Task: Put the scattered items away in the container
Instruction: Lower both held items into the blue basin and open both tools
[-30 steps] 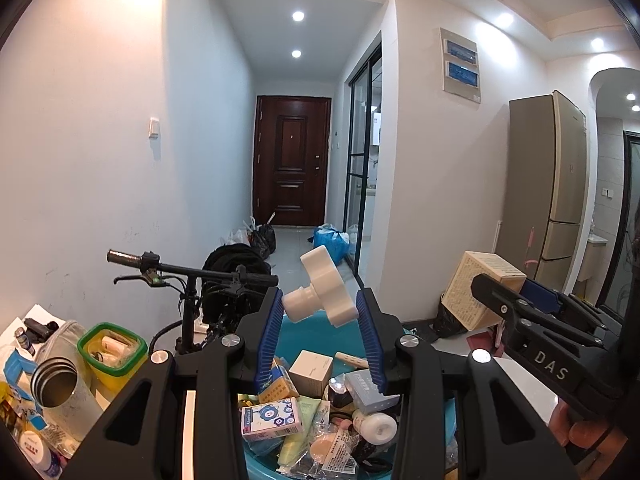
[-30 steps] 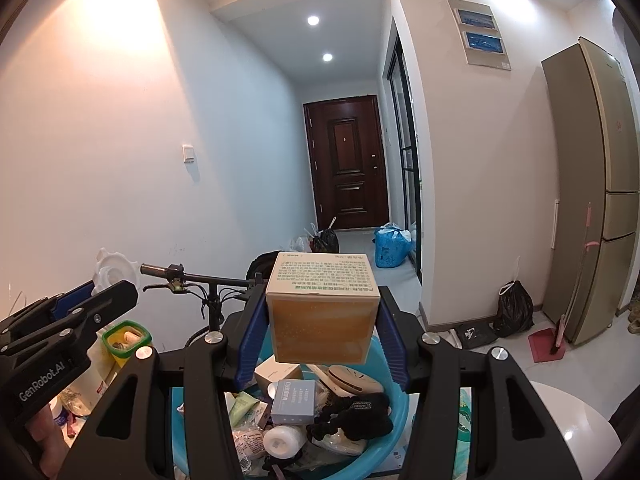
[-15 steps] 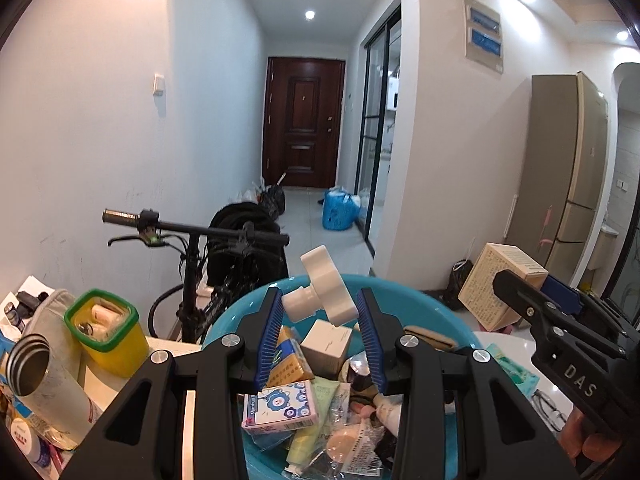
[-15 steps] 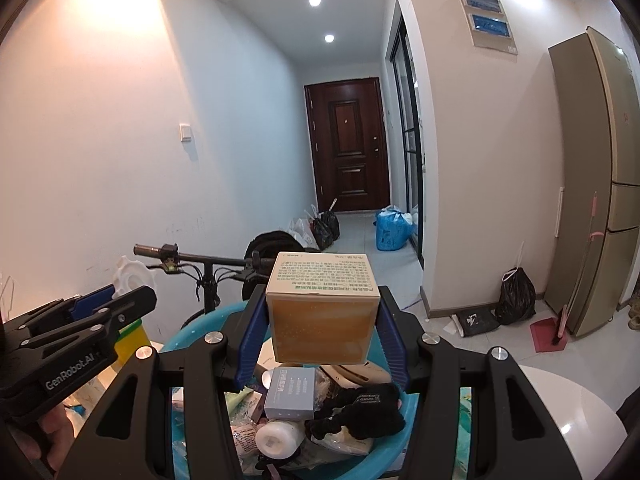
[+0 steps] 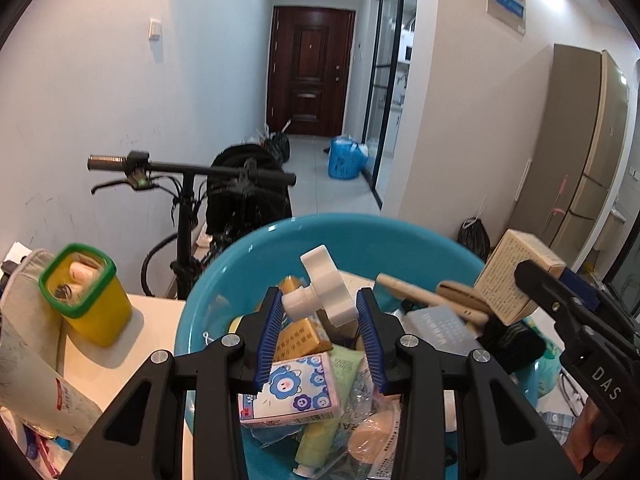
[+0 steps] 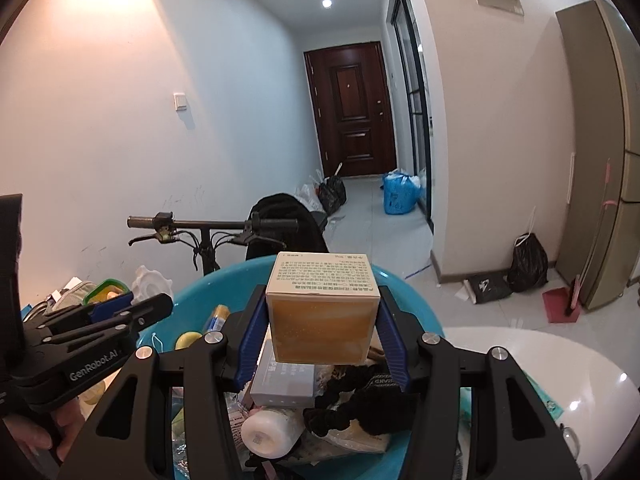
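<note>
Blue bowl (image 5: 280,240) sits at six o'clock, so the left claw (image 5: 320,320) holding the white knob (image 5: 324,292) and the right claw (image 6: 320,320) holding the box (image 6: 322,304) should let go low and gently.

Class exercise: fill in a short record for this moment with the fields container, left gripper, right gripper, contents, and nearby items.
container: blue basin, round, already heaped with items
left gripper: shut on white knob, held over the basin
right gripper: shut on tan box, held over the basin
contents: tissue pack with blue flowers, grey box, white bottle, black hair tie
nearby items: yellow tub with green rim on the table left of the basin
</note>
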`<state>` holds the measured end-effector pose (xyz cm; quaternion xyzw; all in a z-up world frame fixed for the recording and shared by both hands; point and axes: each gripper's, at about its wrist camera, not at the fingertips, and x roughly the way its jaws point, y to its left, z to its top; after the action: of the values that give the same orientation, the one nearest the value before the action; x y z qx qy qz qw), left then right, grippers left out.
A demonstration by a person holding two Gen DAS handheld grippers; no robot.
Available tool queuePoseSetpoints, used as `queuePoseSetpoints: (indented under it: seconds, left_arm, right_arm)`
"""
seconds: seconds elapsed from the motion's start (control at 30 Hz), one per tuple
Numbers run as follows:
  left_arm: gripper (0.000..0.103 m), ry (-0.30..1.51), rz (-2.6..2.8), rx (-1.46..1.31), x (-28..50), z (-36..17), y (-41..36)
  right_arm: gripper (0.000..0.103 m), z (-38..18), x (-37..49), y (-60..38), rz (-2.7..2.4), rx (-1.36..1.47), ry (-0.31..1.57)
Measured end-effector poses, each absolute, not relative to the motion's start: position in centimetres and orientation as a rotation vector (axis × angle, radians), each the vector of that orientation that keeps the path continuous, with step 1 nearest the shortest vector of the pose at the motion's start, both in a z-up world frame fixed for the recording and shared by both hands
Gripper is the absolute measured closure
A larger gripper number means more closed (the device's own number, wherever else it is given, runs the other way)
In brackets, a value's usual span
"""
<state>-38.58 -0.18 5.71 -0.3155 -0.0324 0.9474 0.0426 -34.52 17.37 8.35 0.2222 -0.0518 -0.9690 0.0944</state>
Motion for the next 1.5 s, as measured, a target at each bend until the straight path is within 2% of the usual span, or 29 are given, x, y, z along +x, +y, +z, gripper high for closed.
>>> queuePoseSetpoints:
  seconds: [0.43,1.13,1.17,1.2,1.23,1.3,1.43,1.5]
  left_arm:
    - [0.063,-0.074,2.858,-1.114,-40.1,3.0,0.0]
    - [0.062,-0.048,2.857,-1.123,-40.2,2.7,0.3]
    - [0.052,-0.046,2.860,-1.117,-40.2,2.8,0.3]
    - [0.031,-0.042,2.868,-1.107,-40.1,2.9,0.3]
    - [0.022,-0.036,2.882,-1.092,-40.0,3.1,0.4]
    - [0.019,-0.006,2.948,-1.033,-39.5,3.7,0.3]
    - [0.019,-0.022,2.956,-1.004,-39.2,4.5,-0.1]
    - [0.019,-0.042,2.962,-0.988,-39.0,4.8,-0.3]
  right_arm:
    - [0.052,5.9,-35.8,15.6,-2.832,0.729,-0.077]
    - [0.051,4.7,-36.7,15.7,-2.806,0.819,-0.072]
    - [0.051,4.6,-36.7,15.7,-2.804,0.827,-0.071]
    - [0.051,4.6,-36.8,15.7,-2.801,0.835,-0.066]
    - [0.048,4.5,-36.8,15.7,-2.798,0.843,-0.057]
    - [0.039,4.5,-36.8,15.5,-2.808,0.842,-0.039]
    - [0.039,5.0,-36.5,15.7,-2.826,0.813,-0.043]
    - [0.035,5.3,-36.4,15.9,-2.848,0.793,-0.048]
